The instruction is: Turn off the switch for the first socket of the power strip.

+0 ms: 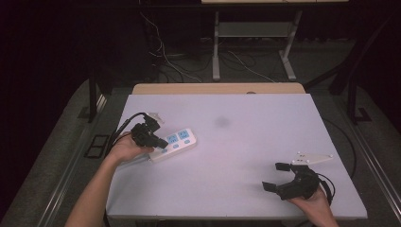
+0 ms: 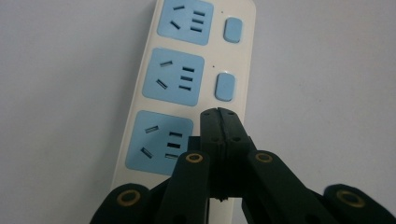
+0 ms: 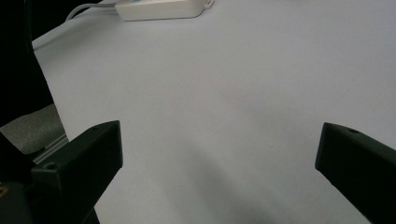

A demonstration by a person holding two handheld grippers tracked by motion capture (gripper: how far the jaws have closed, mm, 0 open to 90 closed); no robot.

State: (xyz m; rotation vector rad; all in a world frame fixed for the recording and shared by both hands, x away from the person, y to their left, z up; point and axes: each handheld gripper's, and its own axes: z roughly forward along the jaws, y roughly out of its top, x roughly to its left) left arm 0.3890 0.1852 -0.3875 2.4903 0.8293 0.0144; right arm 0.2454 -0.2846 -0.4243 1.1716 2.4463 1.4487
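Pale and nearly bare, the counter carries one thing: a white power strip with blue sockets, lying toward the left side, well in from the far edge but close to the left one.

On that strip the left hand-held gripper has its jaws pressed together with nothing between them, and the joined tip sits beside the nearest socket, in the row of blue switches, seemingly over the nearest switch, which it hides. I cannot tell whether it is pressing or just touching. The likely trouble lies here: the strip is light and rests loose on a smooth top, so a push that is slanted rather than straight down could skid or twist it instead of working the switch. The counter's left edge is just beyond the strip's near end and the holding hand, so a slide that way has little margin. The tip could also slip off the switch onto the socket face.

Farther out from the strip, toward the near right corner, the right hand-held gripper lies low with jaws spread wide and empty. Between it and the strip the surface is open, leaving free room to move across.
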